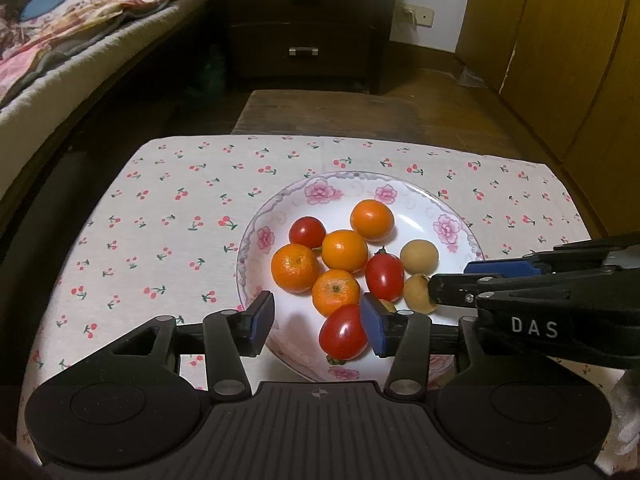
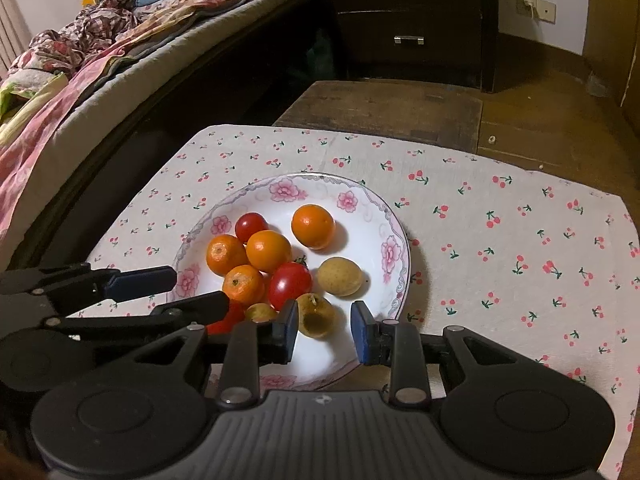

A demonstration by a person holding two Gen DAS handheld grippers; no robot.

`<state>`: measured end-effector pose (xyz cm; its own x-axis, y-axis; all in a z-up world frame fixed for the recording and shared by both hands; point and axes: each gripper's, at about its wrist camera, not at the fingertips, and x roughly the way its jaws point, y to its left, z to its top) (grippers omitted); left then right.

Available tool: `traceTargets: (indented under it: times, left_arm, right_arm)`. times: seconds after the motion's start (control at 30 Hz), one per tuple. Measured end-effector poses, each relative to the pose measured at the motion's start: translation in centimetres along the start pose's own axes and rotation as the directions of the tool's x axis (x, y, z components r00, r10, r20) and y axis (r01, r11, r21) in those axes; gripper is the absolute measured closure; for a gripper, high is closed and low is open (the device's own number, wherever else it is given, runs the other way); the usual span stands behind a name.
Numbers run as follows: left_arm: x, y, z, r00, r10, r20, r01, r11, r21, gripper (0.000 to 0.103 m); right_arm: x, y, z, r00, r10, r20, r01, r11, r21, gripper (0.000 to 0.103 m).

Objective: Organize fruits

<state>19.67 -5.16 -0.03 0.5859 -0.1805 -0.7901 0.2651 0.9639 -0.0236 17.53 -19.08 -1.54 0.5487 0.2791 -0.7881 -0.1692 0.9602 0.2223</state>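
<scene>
Fruit lies gathered on 1 flowered plate (image 1: 264, 238) directly ahead of both tongs, probably so that either can reach it. The left tongs (image 1: 318, 320) stand partly open; the nearest tomato (image 1: 343, 332) sits loose between the jaws, beside the right pad, ungripped. The right tongs (image 2: 325, 334) are narrowly parted and empty, with a tan fruit (image 2: 316, 316) just past the pads. Counted outward: 3 tomatoes, 3 tan fruits and 4 oranges (image 1: 345, 251), on 1 cherry-print cloth (image 1: 160, 220).

Dark dresser (image 1: 304, 24) by bed (image 1: 80, 36) (rumpled bedding), wooden floor (image 1: 440, 100)
</scene>
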Motion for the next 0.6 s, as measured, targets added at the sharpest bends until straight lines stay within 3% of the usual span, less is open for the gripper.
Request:
traceTargets:
  times: [0.6]
  left_arm:
    - [-1.9,-0.5,-1.2,0.998,0.053,0.02,-0.053,0.999,0.012,0.028]
  right_arm:
    - [-2.5,0.9,-1.6,0.999,-0.041,0.001,0.041,0.999,-0.006,0.071]
